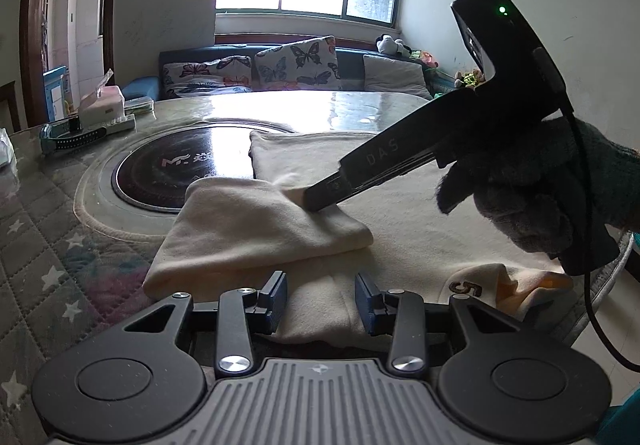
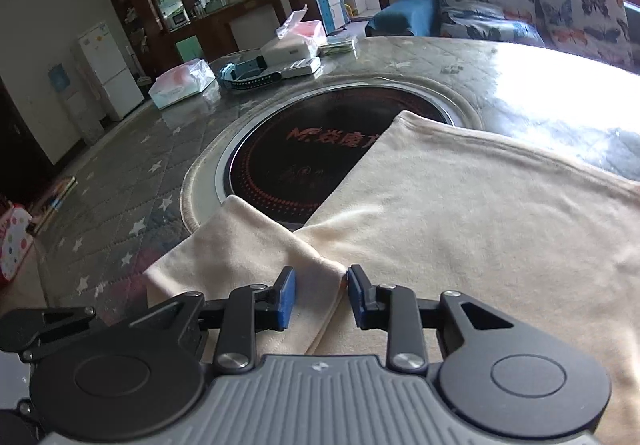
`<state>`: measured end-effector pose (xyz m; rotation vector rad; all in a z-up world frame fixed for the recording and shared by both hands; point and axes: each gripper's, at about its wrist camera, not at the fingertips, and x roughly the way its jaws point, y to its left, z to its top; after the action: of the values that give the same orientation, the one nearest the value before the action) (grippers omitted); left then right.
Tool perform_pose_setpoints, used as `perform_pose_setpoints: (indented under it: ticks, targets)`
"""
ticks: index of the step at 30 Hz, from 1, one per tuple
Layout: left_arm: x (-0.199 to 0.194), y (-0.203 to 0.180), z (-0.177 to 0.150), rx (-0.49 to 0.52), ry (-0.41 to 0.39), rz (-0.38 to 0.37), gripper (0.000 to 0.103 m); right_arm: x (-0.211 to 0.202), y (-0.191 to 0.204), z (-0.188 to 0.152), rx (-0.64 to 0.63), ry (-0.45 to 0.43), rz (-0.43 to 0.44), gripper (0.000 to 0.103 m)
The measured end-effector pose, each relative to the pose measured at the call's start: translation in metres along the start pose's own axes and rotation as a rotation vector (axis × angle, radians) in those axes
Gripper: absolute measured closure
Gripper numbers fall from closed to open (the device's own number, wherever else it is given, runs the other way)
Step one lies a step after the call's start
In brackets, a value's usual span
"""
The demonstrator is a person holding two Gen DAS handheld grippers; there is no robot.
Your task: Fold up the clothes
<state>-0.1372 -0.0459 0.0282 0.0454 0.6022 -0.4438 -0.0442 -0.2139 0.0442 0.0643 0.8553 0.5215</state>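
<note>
The cream garment lies flat on the table, its left sleeve partly folded inward; remaining folds appear outstanding. The right gripper stands slightly apart astride the sleeve edge, not pinching. The left gripper is open over the near hem.

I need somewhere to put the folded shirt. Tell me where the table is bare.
Bare: the shiny far stretch of table between the cream shirt and the sofa cushions, and the starred cloth left of the black hob. Crowded: the far-left corner, with tissue boxes and a watch.
</note>
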Motion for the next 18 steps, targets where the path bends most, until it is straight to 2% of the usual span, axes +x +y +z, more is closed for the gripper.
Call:
perform_pose_setpoints:
  ticks: [1, 3, 6, 11, 15, 18]
  targets:
    - [0.000, -0.001, 0.001, 0.001, -0.004, -0.002, 0.063, -0.001, 0.000, 0.001, 0.000, 0.000, -0.005, 0.094]
    - [0.000, -0.003, 0.002, 0.005, -0.009, -0.007, 0.063, -0.003, 0.000, 0.002, -0.004, -0.007, -0.007, 0.097]
    - [0.000, -0.006, 0.004, 0.012, -0.015, -0.024, 0.063, -0.018, 0.005, 0.010, -0.042, -0.047, -0.016, 0.097]
    - [0.006, -0.014, 0.006, 0.037, -0.016, -0.049, 0.062, -0.062, 0.031, 0.034, -0.181, -0.164, -0.049, 0.097]
    - [0.011, -0.013, 0.007, 0.023, -0.005, -0.033, 0.061, -0.093, 0.048, 0.050, -0.267, -0.241, -0.078, 0.097]
    - [0.010, -0.011, 0.006, 0.014, 0.005, -0.011, 0.060, -0.106, 0.054, 0.055, -0.297, -0.264, -0.103, 0.098]
